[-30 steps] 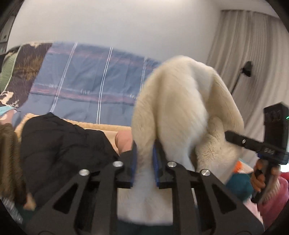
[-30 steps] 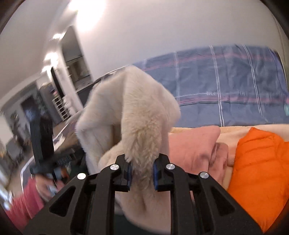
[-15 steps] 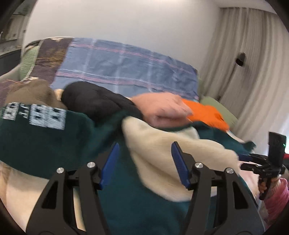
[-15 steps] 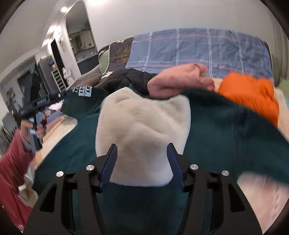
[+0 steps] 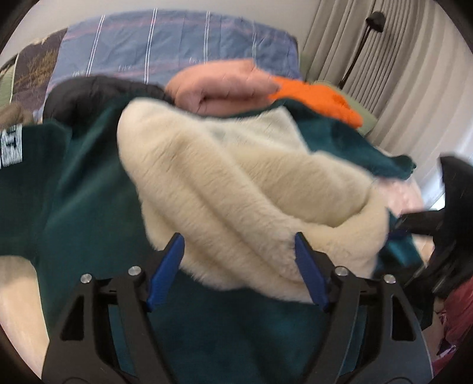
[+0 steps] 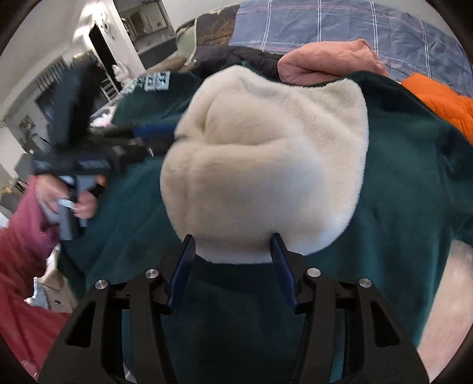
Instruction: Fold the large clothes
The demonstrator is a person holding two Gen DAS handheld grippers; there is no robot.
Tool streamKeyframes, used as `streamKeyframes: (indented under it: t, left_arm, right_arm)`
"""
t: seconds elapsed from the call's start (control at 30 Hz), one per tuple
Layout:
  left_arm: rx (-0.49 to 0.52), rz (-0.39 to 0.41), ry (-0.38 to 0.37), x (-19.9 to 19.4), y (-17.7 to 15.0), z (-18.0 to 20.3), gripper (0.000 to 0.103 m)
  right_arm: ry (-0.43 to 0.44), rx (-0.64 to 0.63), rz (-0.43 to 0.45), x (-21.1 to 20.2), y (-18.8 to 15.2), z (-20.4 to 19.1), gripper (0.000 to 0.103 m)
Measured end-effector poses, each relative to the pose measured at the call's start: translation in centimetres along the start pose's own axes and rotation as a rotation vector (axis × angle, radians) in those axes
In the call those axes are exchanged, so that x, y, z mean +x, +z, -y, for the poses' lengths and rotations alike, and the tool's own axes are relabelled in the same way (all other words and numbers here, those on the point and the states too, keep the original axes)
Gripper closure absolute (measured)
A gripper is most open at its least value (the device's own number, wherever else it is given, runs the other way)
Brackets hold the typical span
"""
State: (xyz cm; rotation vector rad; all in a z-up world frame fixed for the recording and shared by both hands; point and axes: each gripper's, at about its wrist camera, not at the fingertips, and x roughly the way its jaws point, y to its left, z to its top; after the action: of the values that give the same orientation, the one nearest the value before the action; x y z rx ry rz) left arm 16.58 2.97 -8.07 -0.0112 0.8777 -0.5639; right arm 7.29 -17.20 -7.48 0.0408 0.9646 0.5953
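- On the bed, a cream fleece (image 5: 236,183) lies in a rumpled heap on top of a dark green garment (image 5: 88,189), which is spread flat beneath it.
- Left gripper (image 5: 238,257) has its jaws spread wide apart; the near edge of the fleece sits between the blue pads (image 5: 165,271) without being pinched.
- Right gripper (image 6: 233,251) is likewise spread, with the fleece's lower edge lying between its two blue pads (image 6: 183,265); nothing is clamped.
- Seen from the right wrist, the fleece (image 6: 266,159) looks like a rounded mound with a crease across its middle, and the green garment (image 6: 408,189) reaches out on both sides of it.
- White block lettering (image 6: 156,81) shows on the green garment's far left part; the same print (image 5: 11,146) appears at the left edge of the left wrist view.
- Behind the fleece sit a pink quilted piece (image 5: 221,88), an orange piece (image 5: 319,97) to its right, and a black jacket (image 5: 97,91) to its left.
- A blue plaid cover (image 5: 177,44) stands along the back, against the wall.
- Pale curtains (image 5: 408,73) hang on the right of the left wrist view, with a black lamp (image 5: 372,20) in front of them.
- The left hand (image 6: 85,203), in a red sleeve (image 6: 26,230), grips its tool's handle at the left of the right wrist view; that area is blurred.
- A bare cream sheet (image 6: 446,283) shows at the lower right, beyond the green garment's edge.
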Motion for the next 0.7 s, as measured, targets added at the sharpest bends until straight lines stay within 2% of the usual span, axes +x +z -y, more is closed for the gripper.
streamKeyframes:
  t: [0.07, 0.13, 0.2, 0.23, 0.3, 0.33, 0.4, 0.43, 0.5, 0.53, 0.57, 0.6, 0.63, 0.7]
  left_arm:
    - [0.017, -0.046, 0.024, 0.5, -0.3, -0.9, 0.025]
    - [0.031, -0.024, 0.024, -0.6, 0.2, -1.2, 0.025]
    - [0.002, 0.039, 0.019, -2.4, 2.1, -1.8, 0.025]
    - [-0.053, 0.095, 0.010, -3.4, 3.5, -2.9, 0.022]
    - [-0.148, 0.139, 0.001, -3.2, 5.4, -5.2, 0.016]
    - [-0.170, 0.130, 0.000, -2.5, 5.9, -6.0, 0.013]
    - [-0.213, 0.042, -0.008, 1.0, 7.1, -7.9, 0.013]
    - [-0.248, -0.001, 0.012, 3.4, 7.8, -9.0, 0.013]
    - [-0.301, -0.018, 0.033, 6.1, 9.0, -10.8, 0.014]
    - [-0.332, -0.005, 0.017, 7.2, 9.9, -11.8, 0.030]
    - [-0.346, 0.015, -0.021, 7.7, 10.6, -12.3, 0.052]
    - [-0.349, 0.020, -0.060, 8.1, 11.3, -12.6, 0.086]
    - [-0.348, 0.037, -0.066, 7.9, 12.2, -12.6, 0.090]
    - [-0.269, 0.172, -0.048, 5.8, 13.9, -11.7, 0.091]
  right_arm:
    - [0.009, 0.101, 0.112, -2.1, 1.4, 2.5, 0.037]
    - [-0.039, 0.182, 0.172, -2.7, 3.1, 4.9, 0.033]
    - [-0.081, 0.249, 0.172, -1.5, 5.2, 7.5, 0.033]
    - [-0.077, 0.280, 0.161, -0.5, 6.1, 8.5, 0.033]
    - [-0.061, 0.350, 0.109, 2.5, 7.9, 10.4, 0.033]
    - [-0.075, 0.370, 0.076, 4.3, 8.7, 11.3, 0.033]
    - [-0.091, 0.384, 0.060, 6.6, 9.6, 12.2, 0.033]
    - [-0.084, 0.387, 0.061, 7.3, 10.2, 12.8, 0.033]
    - [-0.062, 0.390, 0.092, 8.4, 11.6, 13.5, 0.034]
    - [-0.050, 0.384, 0.112, 8.6, 12.2, 13.6, 0.054]
    - [-0.036, 0.358, 0.116, 8.8, 12.9, 13.4, 0.079]
    - [-0.066, 0.309, 0.121, 8.4, 13.8, 12.8, 0.093]
    - [-0.083, 0.286, 0.152, 7.8, 14.3, 12.6, 0.093]
    - [-0.095, 0.200, 0.273, 5.4, 16.1, 11.6, 0.093]
